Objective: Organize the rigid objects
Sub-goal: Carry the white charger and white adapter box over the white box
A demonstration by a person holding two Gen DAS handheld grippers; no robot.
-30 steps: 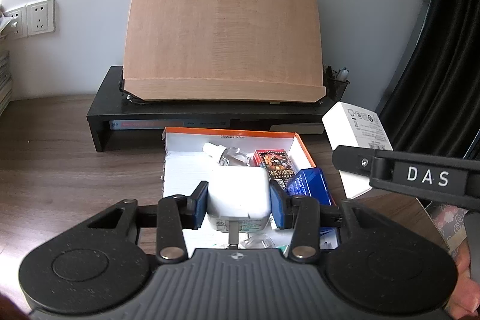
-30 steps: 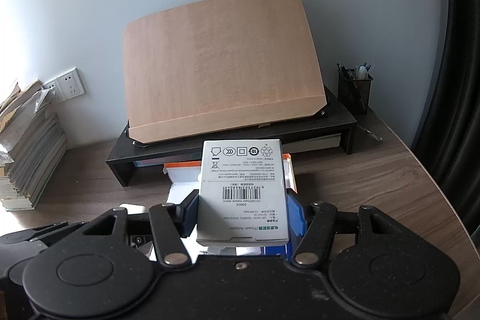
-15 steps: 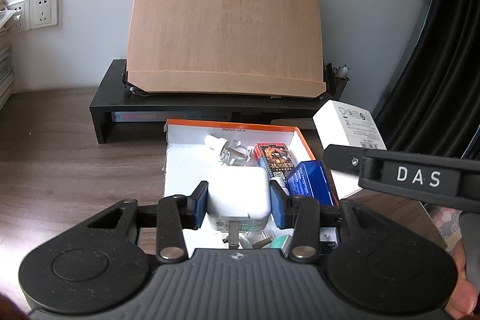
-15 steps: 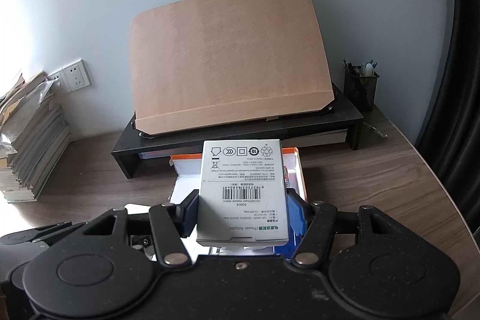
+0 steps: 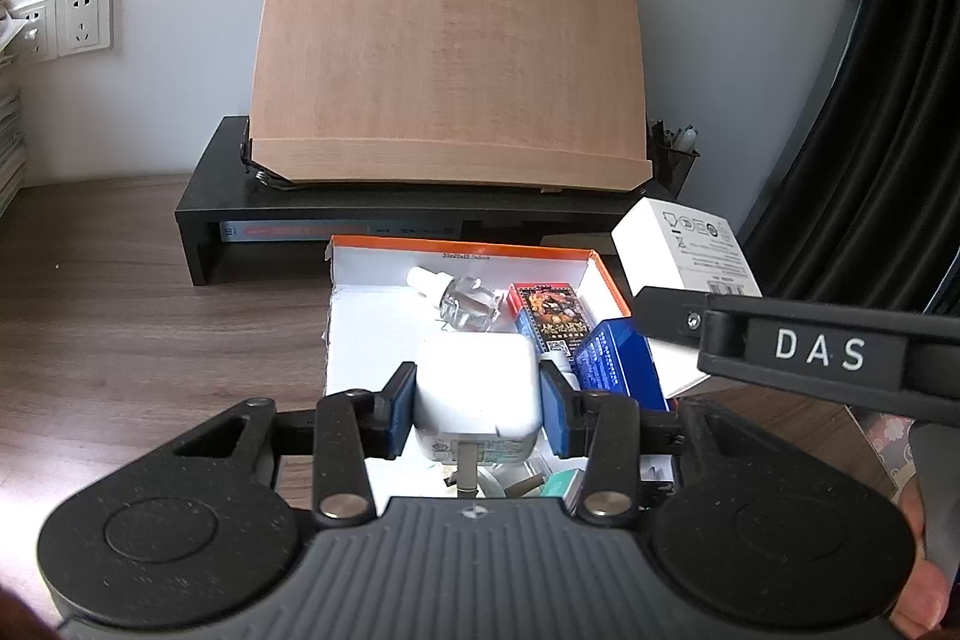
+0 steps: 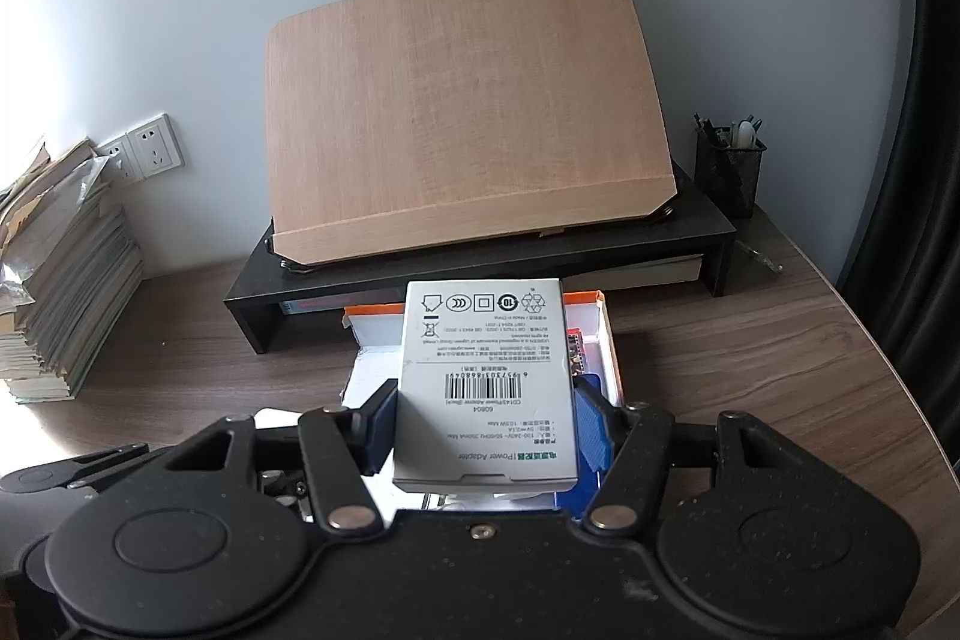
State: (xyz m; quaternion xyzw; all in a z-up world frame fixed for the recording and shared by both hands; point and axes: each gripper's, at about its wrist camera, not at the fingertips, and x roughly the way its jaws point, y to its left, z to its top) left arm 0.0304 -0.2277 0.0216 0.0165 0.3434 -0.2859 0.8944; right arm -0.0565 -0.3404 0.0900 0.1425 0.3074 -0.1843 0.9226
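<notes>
My left gripper (image 5: 478, 400) is shut on a white power adapter (image 5: 477, 376), whose metal prongs point back toward the camera. It hangs over the near part of a white box with an orange rim (image 5: 456, 244). In that box lie a clear small bottle (image 5: 462, 301), a red card pack (image 5: 549, 310) and a blue pack (image 5: 612, 352). My right gripper (image 6: 485, 424) is shut on a white adapter carton (image 6: 486, 340) with a barcode, held over the same box (image 6: 591, 298). In the left wrist view that carton (image 5: 678, 244) shows at the right, above the right gripper's black arm.
Behind the box a black desk riser (image 5: 228, 196) carries a tilted wooden board (image 5: 444, 70). A mesh pen holder (image 6: 729, 172) stands at the riser's right end. A stack of books (image 6: 66, 292) and wall sockets (image 6: 147, 154) are on the left, a dark curtain on the right.
</notes>
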